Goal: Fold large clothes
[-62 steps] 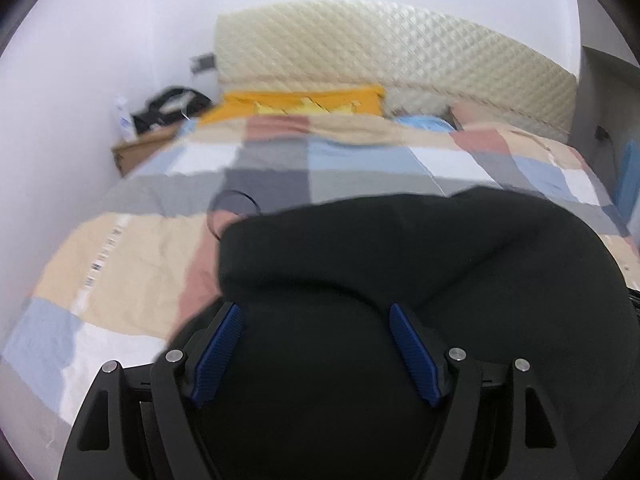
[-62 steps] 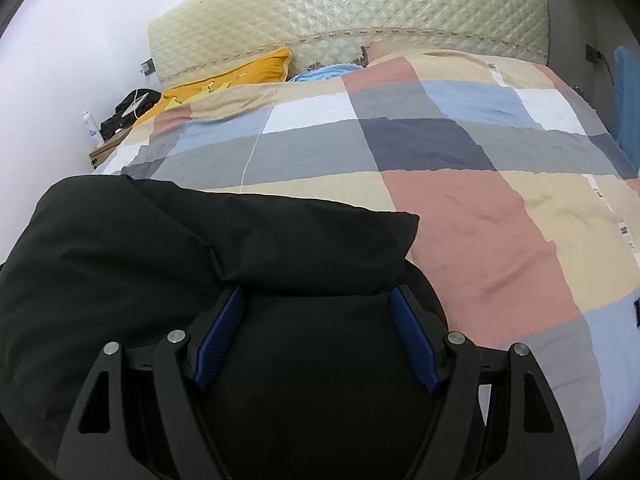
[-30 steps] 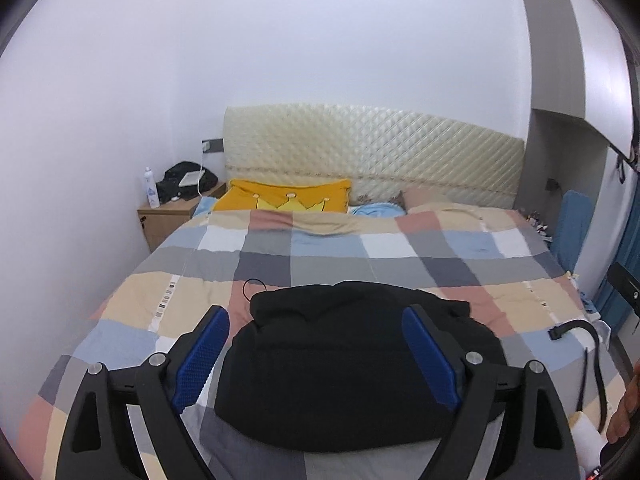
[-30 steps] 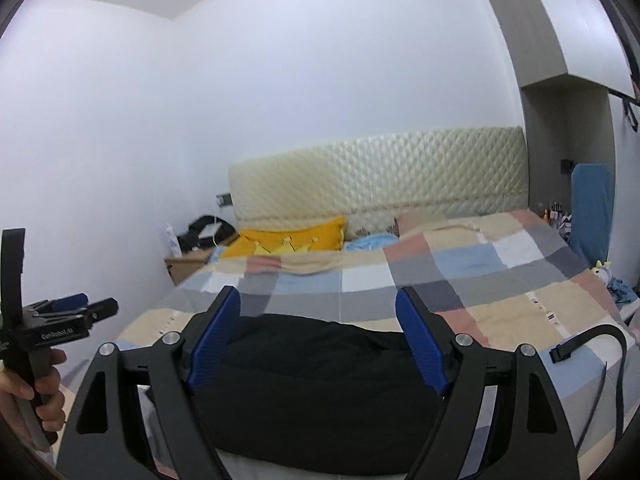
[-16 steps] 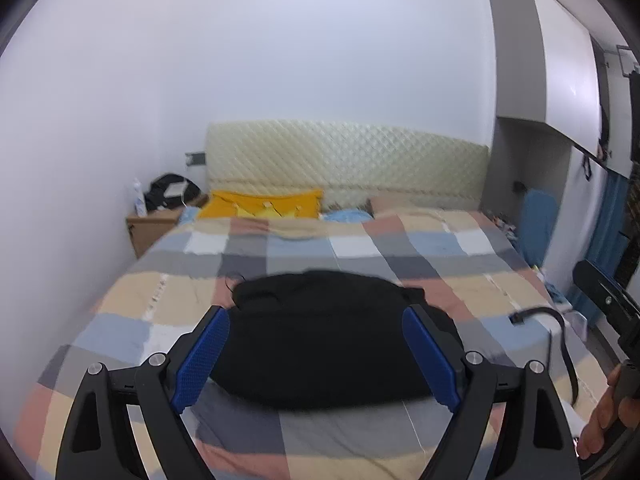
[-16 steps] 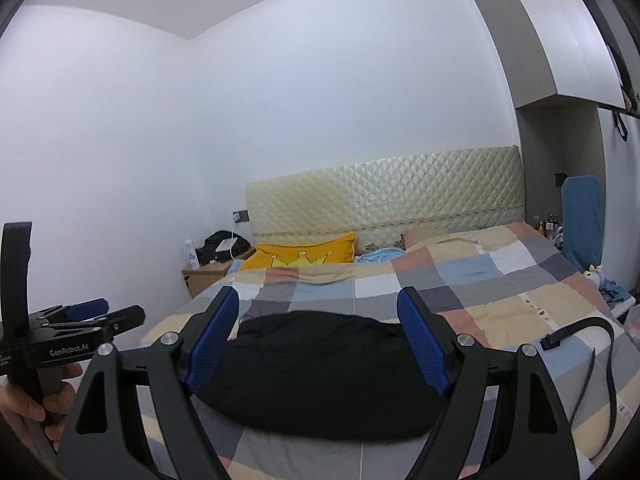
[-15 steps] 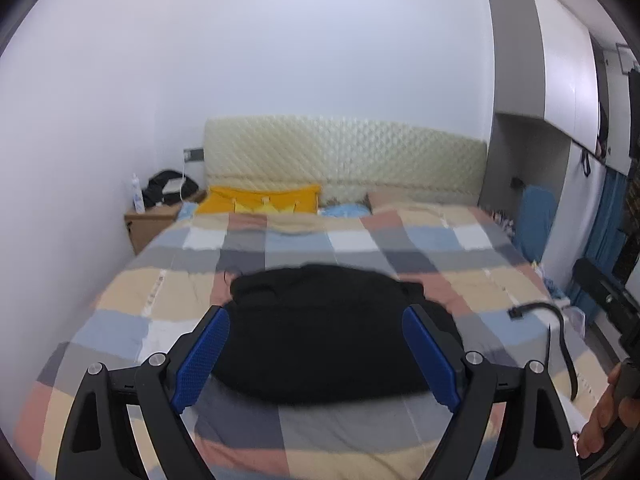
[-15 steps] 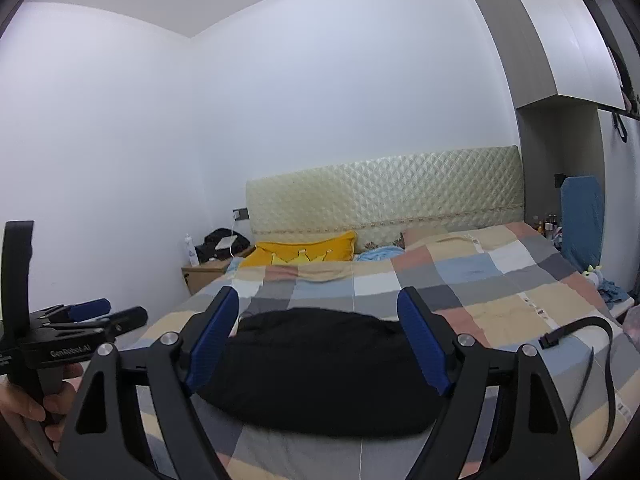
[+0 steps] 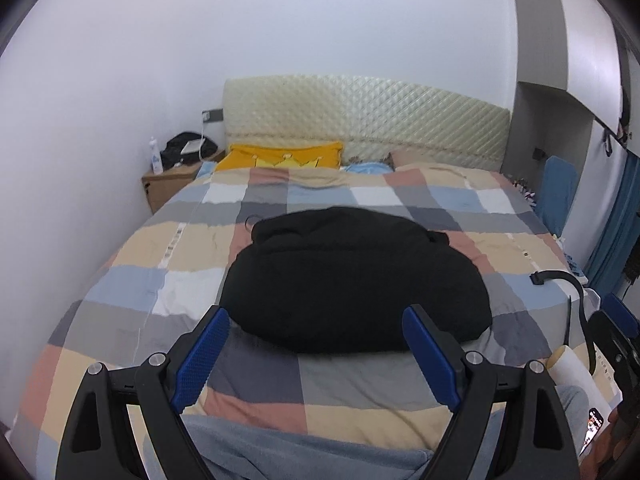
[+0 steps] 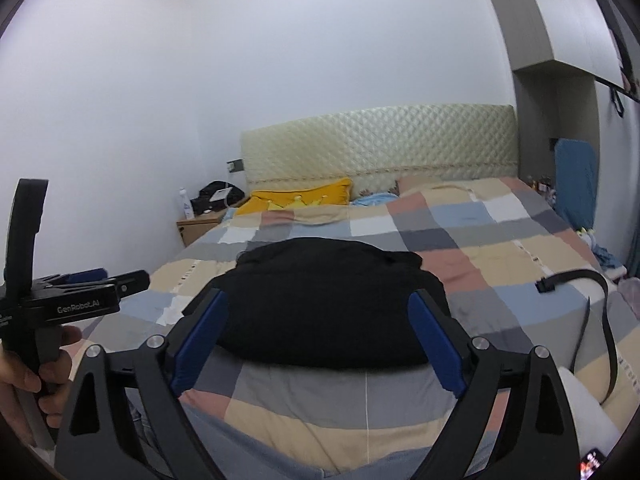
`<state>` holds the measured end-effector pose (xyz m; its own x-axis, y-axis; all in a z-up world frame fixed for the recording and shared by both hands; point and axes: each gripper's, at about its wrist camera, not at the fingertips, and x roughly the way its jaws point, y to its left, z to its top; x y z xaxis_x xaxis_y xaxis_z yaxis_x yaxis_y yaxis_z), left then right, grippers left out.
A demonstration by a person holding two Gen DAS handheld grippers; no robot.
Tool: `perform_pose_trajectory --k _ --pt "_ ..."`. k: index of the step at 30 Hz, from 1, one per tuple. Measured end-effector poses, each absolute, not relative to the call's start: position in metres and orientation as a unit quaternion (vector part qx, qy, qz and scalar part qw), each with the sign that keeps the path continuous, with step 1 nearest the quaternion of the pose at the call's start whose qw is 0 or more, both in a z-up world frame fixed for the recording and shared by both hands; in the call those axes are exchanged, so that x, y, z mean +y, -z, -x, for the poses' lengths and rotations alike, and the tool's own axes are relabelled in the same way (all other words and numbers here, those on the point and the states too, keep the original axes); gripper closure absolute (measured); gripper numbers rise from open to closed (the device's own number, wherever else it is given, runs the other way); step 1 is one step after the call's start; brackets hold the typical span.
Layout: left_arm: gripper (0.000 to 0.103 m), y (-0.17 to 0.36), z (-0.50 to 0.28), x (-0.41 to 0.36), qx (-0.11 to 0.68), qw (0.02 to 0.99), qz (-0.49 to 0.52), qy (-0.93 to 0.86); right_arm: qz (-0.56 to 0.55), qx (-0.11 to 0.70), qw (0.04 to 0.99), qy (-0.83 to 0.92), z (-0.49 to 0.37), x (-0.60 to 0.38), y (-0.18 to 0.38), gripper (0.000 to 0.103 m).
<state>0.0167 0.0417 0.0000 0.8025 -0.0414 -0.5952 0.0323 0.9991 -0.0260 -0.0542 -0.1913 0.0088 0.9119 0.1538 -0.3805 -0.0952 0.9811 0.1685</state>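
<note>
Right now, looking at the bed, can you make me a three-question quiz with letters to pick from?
1. Where is the black folded garment?
A. on the checked bedspread
B. on the wooden nightstand
C. on the floor

2. What colour is the pillow with the crowns?
A. green
B. yellow
C. purple

3. How are the fingers of the left gripper and the right gripper?
A. both shut on the garment
B. one open, one shut
C. both open and holding nothing

Answers:
1. A, it lies in the middle of the checked bedspread.
2. B, it shows yellow against the headboard.
3. C, the blue pads stand wide apart with the garment lying free beyond them.
</note>
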Motion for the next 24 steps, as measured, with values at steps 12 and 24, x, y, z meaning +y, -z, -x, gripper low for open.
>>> perform_pose_trajectory --k 12,24 --pt "0.015 0.010 -0.027 0.034 0.323 0.946 0.003 0.025 -0.078 0.229 0.969 -0.052 0.036 -0.194 0.010 0.001" --pt "0.015 0.019 -0.032 0.032 0.341 0.939 0.001 0.032 -0.086 0.235 0.968 -0.027 0.039 -0.201 0.016 0.001"
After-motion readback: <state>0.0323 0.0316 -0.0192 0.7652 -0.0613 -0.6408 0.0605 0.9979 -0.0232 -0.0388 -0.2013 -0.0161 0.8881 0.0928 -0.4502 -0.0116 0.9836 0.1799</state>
